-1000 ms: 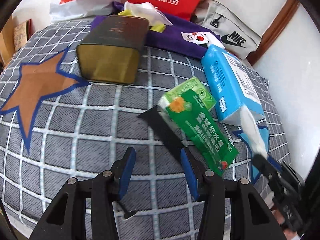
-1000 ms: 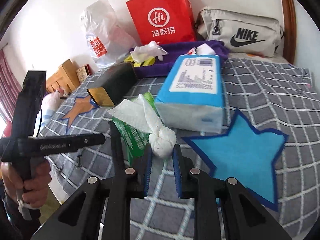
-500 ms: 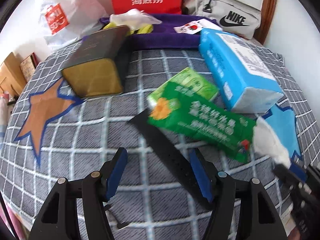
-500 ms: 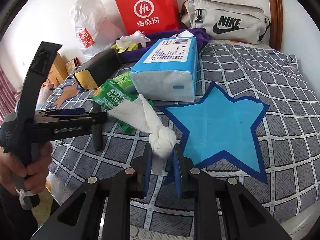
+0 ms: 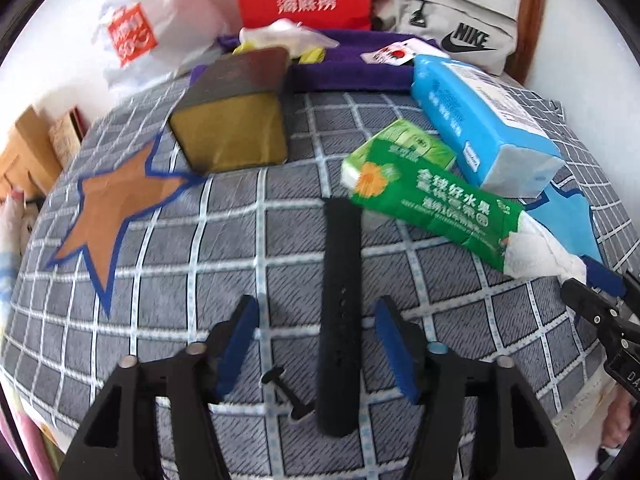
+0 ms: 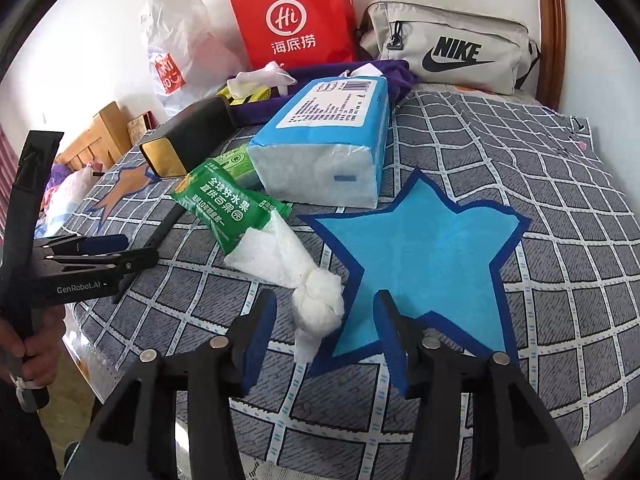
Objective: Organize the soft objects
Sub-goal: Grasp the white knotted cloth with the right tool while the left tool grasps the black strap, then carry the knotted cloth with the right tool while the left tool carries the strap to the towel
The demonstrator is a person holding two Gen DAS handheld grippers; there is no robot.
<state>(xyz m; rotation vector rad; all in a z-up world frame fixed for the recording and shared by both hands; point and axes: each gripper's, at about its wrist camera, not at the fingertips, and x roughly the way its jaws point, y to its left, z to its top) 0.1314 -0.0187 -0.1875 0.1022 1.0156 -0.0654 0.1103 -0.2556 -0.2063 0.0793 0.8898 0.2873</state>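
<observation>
- The right gripper (image 6: 324,336) has its fingers (image 6: 260,340) spreading apart; the knotted white cloth (image 6: 316,304) lies between them on the bed, no pad touching it, at the edge of the blue star patch (image 6: 432,248).
- The left gripper (image 5: 316,348) has its fingers (image 5: 236,344) closing around a black strap (image 5: 340,312) that lies flat between them, not yet pressed.
- The cloth's far end rests on a green packet (image 6: 224,208), just beside a blue tissue pack (image 6: 332,140).
- The bed carries a grey checked cover (image 5: 160,280) with an orange star patch (image 5: 116,208) and a gold-ended box (image 5: 232,120).
- At the white wall stand a red paper bag (image 6: 292,16), a grey Nike pouch (image 6: 452,48) and a white plastic bag (image 6: 176,48).
</observation>
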